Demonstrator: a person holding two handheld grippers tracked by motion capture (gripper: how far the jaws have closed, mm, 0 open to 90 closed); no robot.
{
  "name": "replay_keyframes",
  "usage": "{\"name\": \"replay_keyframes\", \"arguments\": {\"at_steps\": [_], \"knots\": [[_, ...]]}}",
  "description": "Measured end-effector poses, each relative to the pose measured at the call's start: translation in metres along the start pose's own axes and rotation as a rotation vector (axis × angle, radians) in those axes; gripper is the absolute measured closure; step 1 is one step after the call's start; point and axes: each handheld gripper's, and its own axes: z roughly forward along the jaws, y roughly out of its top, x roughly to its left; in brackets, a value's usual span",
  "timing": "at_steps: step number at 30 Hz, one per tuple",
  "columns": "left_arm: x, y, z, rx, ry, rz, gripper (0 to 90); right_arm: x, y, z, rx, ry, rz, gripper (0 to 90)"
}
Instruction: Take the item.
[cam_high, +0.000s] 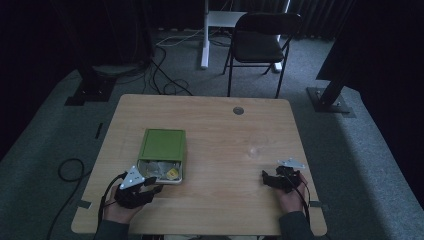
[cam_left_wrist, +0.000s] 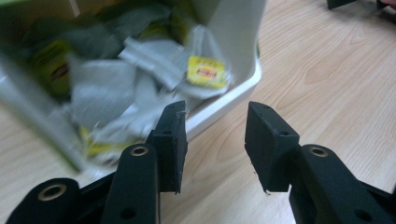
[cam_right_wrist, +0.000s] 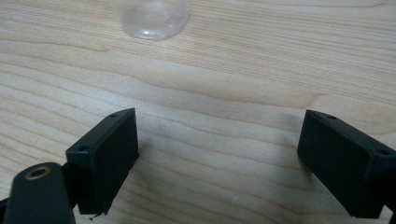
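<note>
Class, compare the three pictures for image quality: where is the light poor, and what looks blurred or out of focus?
High view: dim overall, with dark surroundings around the table. Left gripper view: brighter, but the tea bags in the green box are smeared and soft, while the left hand-held gripper stays sharp. Right gripper view: evenly lit; the clear glass at the top edge is slightly soft.

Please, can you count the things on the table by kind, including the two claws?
Green box with tea bags inside: 1
Clear glass: 1
Claws: 2, left claw and right claw, both open
Total: 4
The tea bags lie piled and blurred in the left gripper view, so I cannot count them.
</note>
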Motion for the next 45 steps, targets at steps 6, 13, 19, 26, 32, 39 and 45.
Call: {"name": "replay_keyframes", "arguments": {"at_steps": [6,13,19,26,32,39,45], "knots": [[-0.002,0.01,0.012,0.006,-0.007,0.029,56.8,0.0,0.0,0.0,-0.001,0.002,-0.003,12.1],[-0.002,0.014,0.034,0.043,-0.033,0.034,55.1,0.0,0.0,0.0,0.0,0.006,-0.007,12.1],[-0.003,0.012,0.034,0.057,-0.044,0.023,54.9,0.0,0.0,0.0,0.0,0.006,-0.007,12.1],[-0.003,0.008,0.029,0.046,-0.058,-0.008,55.1,0.0,-0.001,-0.001,0.0,0.006,-0.006,12.2],[-0.009,0.004,0.023,0.043,-0.06,-0.013,55.2,0.0,-0.001,-0.001,0.0,0.006,-0.007,12.1],[-0.016,-0.001,0.018,0.043,-0.068,-0.017,55.1,0.0,-0.001,-0.001,0.0,0.006,-0.006,12.2],[-0.02,-0.002,0.015,0.058,-0.084,-0.008,57.7,0.0,-0.001,-0.001,0.0,0.006,-0.006,12.2]]}}
